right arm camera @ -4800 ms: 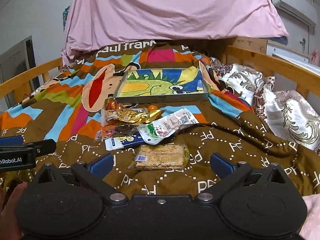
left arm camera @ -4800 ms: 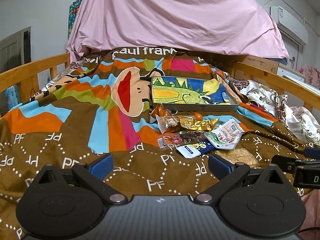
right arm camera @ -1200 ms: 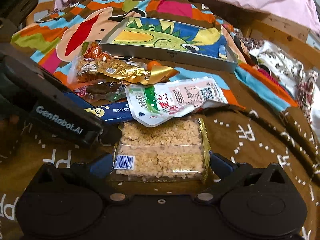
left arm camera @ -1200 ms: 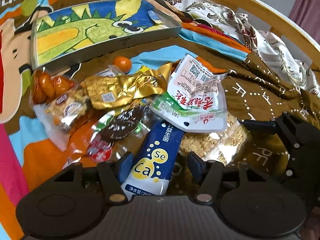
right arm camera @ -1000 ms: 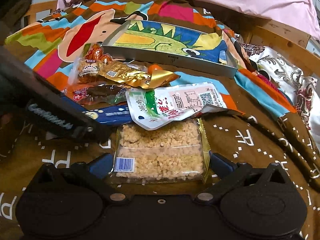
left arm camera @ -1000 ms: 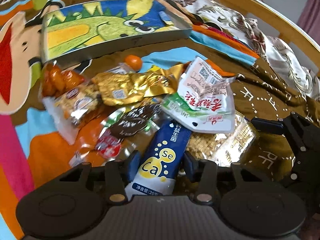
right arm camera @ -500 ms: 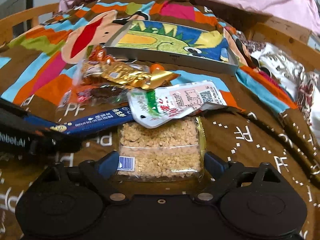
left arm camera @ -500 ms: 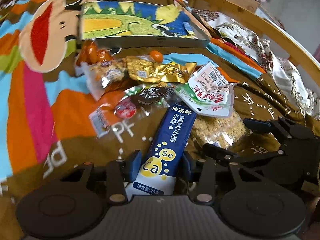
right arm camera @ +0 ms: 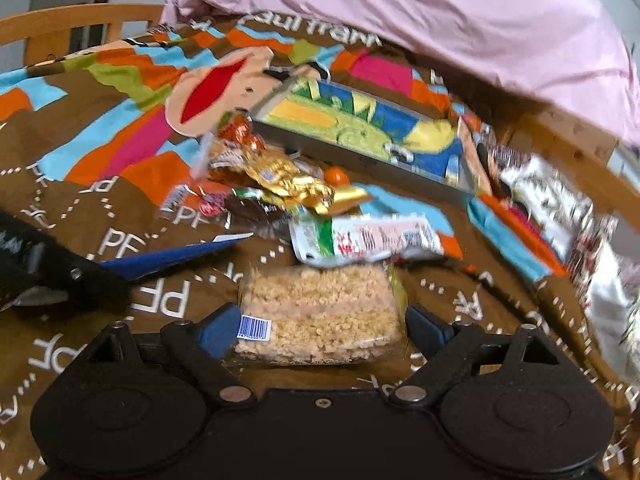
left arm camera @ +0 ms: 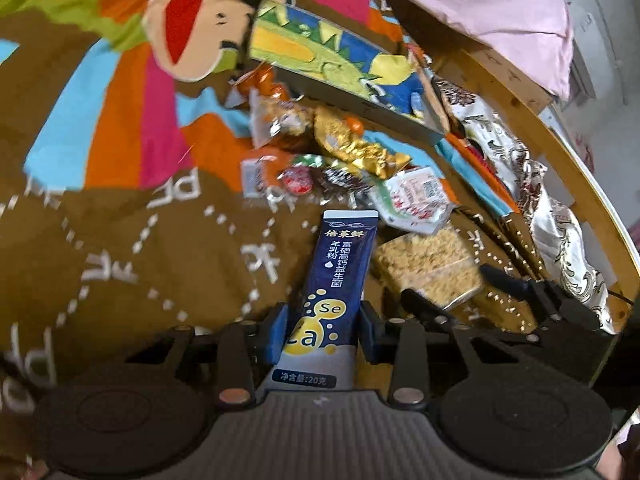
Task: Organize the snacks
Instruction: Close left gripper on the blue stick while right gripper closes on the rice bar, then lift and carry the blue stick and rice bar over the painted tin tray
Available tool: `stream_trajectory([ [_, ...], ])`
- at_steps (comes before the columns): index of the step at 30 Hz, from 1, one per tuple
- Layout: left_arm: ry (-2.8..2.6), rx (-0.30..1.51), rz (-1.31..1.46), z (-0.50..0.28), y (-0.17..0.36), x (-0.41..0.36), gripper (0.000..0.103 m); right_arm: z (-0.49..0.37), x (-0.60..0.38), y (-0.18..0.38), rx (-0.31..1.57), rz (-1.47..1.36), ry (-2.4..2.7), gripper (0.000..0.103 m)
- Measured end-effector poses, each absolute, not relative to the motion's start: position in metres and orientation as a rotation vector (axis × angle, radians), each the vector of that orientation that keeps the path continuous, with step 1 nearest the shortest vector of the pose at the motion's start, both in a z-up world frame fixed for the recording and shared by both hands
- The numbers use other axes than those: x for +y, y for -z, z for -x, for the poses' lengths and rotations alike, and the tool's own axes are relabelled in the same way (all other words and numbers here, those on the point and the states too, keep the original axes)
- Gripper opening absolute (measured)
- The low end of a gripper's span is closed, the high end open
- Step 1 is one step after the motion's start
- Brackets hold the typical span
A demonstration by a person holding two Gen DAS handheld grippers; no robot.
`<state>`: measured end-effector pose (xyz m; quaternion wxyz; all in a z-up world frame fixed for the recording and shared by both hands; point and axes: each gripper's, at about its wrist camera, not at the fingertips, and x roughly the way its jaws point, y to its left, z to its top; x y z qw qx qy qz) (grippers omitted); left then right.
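A blue "Se Ca" sachet [left arm camera: 340,276] stands lengthwise between the pads of my left gripper [left arm camera: 322,320]. The jaws are closing and the pads press its sides; it is lifted clear of the snack pile. In the right wrist view the same sachet [right arm camera: 172,258] shows edge-on at the left. My right gripper [right arm camera: 320,320] is closing on a clear pack of crumbly cake [right arm camera: 320,304], its pads against both edges. A white-green pouch [right arm camera: 360,240] overlaps the pack's far end. Beyond lie a gold wrapper [right arm camera: 296,184], orange sweets [right arm camera: 240,132] and the dinosaur-print tray [right arm camera: 360,160].
Everything lies on a brown, brightly patterned blanket [left arm camera: 120,240] on a bed. A wooden rail [left arm camera: 560,152] runs along the right, with a shiny patterned quilt [left arm camera: 540,184] against it. A pink sheet [right arm camera: 440,20] is heaped at the far end.
My left gripper has drawn back and rolled, taking the blue sachet out from under the pile, and its jaws have narrowed. The right jaws have closed in onto the cake pack.
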<state>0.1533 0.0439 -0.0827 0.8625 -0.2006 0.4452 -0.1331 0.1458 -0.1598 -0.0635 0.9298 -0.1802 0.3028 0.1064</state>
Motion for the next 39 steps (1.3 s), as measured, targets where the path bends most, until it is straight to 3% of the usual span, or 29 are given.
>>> stream_trajectory([
  [9, 0.245, 0.891, 0.469, -0.145, 0.071, 0.052, 0.037, -0.138, -0.154, 0.062, 0.586, 0.421, -0.236, 0.09],
  [14, 0.24, 0.897, 0.481, -0.146, 0.074, 0.052, 0.037, -0.156, -0.162, 0.071, 0.691, 0.345, -0.235, 0.102],
  [20, 0.248, 0.902, 0.463, -0.148, 0.08, 0.049, 0.037, -0.188, -0.174, 0.091, 0.833, 0.198, -0.24, 0.101],
  [22, 0.248, 0.904, 0.461, -0.148, 0.082, 0.049, 0.037, -0.19, -0.178, 0.092, 0.837, 0.172, -0.226, 0.094],
  [28, 0.251, 0.892, 0.461, -0.147, 0.082, 0.051, 0.037, -0.18, -0.178, 0.085, 0.79, 0.184, -0.248, 0.091],
  [39, 0.254, 0.803, 0.462, -0.137, 0.059, 0.052, 0.037, -0.129, -0.16, 0.054, 0.435, 0.377, -0.258, 0.092],
])
